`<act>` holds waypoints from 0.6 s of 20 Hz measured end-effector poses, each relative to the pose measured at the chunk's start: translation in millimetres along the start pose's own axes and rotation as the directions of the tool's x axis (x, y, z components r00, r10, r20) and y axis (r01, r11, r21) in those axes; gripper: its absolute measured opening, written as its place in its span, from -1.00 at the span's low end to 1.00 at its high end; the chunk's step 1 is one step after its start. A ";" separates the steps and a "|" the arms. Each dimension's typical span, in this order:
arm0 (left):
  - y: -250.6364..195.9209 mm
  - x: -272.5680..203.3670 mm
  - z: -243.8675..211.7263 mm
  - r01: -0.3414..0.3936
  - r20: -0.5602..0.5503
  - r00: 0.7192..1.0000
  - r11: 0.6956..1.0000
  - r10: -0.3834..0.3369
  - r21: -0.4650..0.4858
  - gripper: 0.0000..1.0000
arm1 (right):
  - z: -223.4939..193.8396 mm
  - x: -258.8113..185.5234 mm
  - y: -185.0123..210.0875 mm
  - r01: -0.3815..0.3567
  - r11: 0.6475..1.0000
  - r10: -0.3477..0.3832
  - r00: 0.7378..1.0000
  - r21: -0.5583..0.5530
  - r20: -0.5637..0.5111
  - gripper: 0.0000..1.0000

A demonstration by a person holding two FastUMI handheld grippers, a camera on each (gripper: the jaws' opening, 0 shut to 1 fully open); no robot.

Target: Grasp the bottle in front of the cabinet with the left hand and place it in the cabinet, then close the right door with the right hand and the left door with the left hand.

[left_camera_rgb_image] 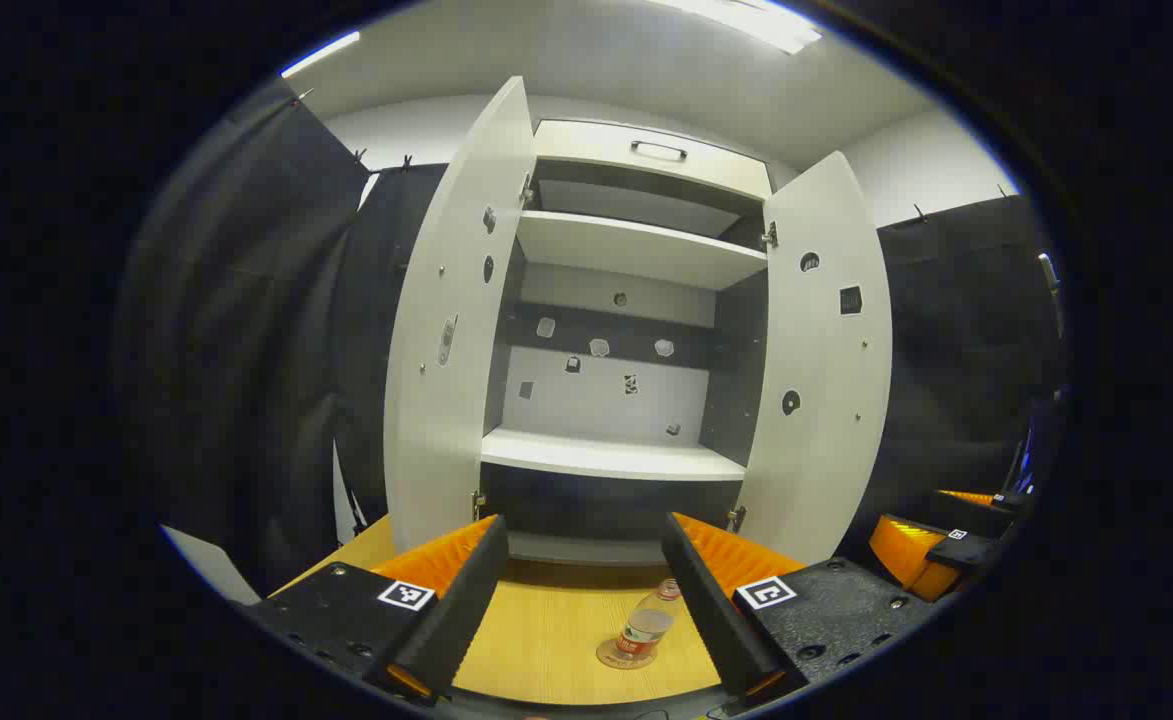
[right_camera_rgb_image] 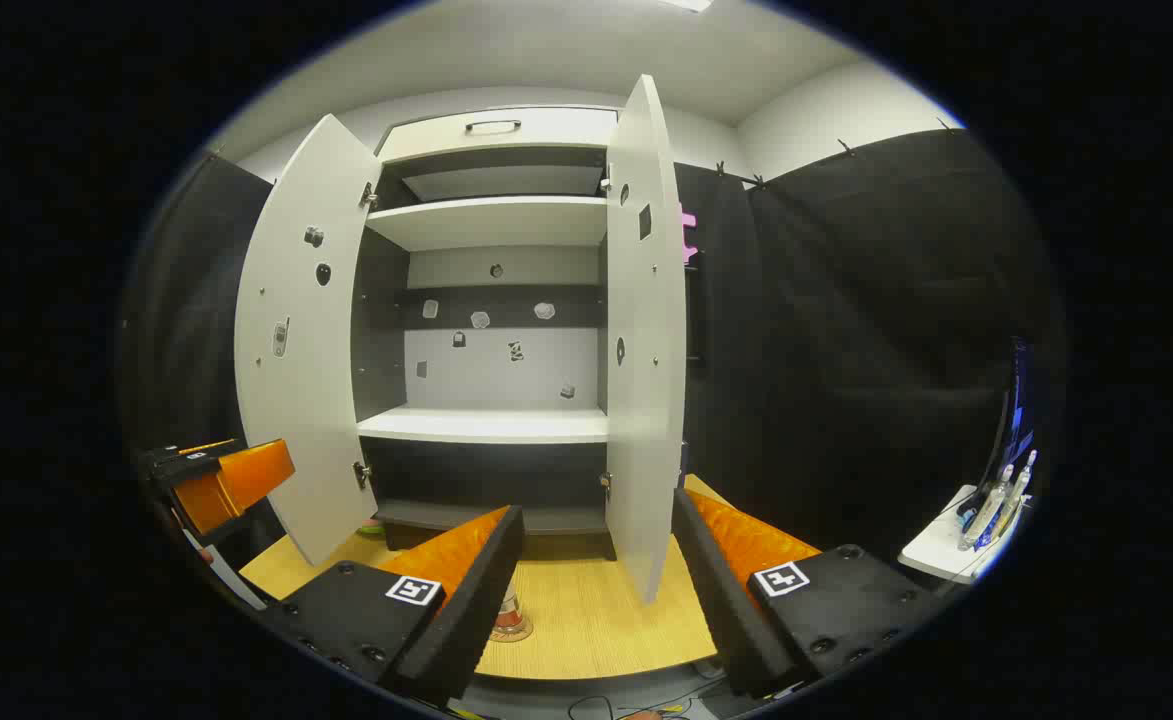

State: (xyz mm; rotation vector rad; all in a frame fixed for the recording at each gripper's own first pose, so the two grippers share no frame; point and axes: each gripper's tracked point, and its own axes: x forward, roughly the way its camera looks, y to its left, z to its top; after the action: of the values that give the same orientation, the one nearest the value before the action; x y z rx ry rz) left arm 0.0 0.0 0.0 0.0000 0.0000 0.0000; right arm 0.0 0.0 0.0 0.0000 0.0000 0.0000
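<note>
A clear bottle (left_camera_rgb_image: 646,628) with a red label stands upright on the wooden table (left_camera_rgb_image: 546,640) in front of the white cabinet (left_camera_rgb_image: 611,455). My left gripper (left_camera_rgb_image: 578,605) is open, its fingers well apart, and the bottle sits just inside the right finger, farther off. Both cabinet doors stand wide: left door (left_camera_rgb_image: 456,330), right door (left_camera_rgb_image: 826,370). In the right gripper view my right gripper (right_camera_rgb_image: 596,590) is open, the bottle's base (right_camera_rgb_image: 509,620) peeks out beside its left finger, and the right door (right_camera_rgb_image: 646,340) is edge-on just ahead. The left gripper (right_camera_rgb_image: 221,480) shows at far left.
The cabinet has a middle shelf (right_camera_rgb_image: 486,425), an upper shelf (right_camera_rgb_image: 491,220) and a drawer handle (right_camera_rgb_image: 493,126) on top. A small white stand (right_camera_rgb_image: 946,545) with bottles sits at the far right. Black cloth walls both sides.
</note>
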 end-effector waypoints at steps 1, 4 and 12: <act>-0.4 0.6 -0.7 0.000 -0.003 1.000 1.000 0.000 0.001 0.89 | -0.6 -0.5 -0.1 0.000 1.000 0.000 1.000 0.000 -0.002 0.95; -3.8 0.1 -3.2 0.008 -0.012 1.000 1.000 -0.008 0.007 0.89 | 0.3 0.5 -2.9 0.009 1.000 -0.009 1.000 -0.007 -0.001 0.95; -4.6 3.8 -9.2 0.003 -0.028 1.000 1.000 -0.003 0.011 0.89 | 2.0 -0.1 2.2 -0.014 1.000 0.014 1.000 -0.008 0.011 0.95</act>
State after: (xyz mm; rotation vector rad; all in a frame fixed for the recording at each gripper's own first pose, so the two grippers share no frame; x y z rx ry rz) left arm 3.8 -4.6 -9.2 0.0106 0.0283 -0.0033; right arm -0.1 2.2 2.0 -0.0080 -0.0109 0.0137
